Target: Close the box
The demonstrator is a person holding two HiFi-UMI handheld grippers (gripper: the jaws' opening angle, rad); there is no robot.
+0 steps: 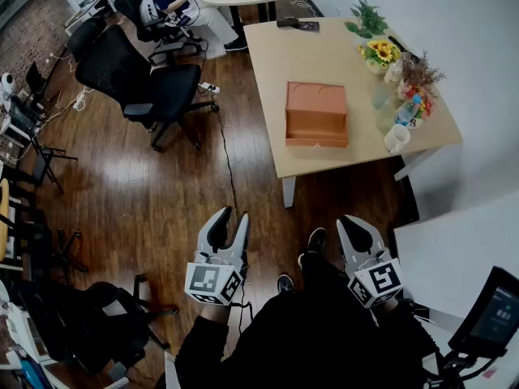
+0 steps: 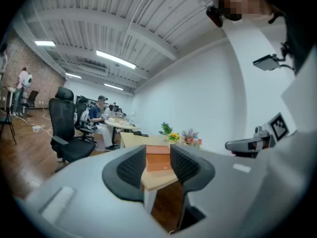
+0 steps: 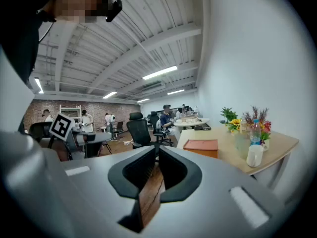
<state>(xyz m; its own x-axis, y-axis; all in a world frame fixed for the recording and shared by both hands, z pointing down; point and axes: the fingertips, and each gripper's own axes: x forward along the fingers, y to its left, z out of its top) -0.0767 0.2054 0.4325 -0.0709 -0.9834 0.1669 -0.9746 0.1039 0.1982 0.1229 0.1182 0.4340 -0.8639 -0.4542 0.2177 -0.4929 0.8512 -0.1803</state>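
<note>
Nearest, at seven o'clock, the left hand-held gripper (image 1: 230,217) is held with jaws apart and empty, while at five o'clock the right hand-held gripper (image 1: 351,221) is carried with jaws together on nothing. The box (image 1: 316,113) is set at one o'clock on the surface (image 1: 340,55), well apart from both, so an approach is judged to be needed first.

Head view looks steeply down from overhead, table (image 1: 324,63) well ahead. Both gripper views sit low and face forward, far from that table. All three share the box (image 1: 316,113) on it.
</note>
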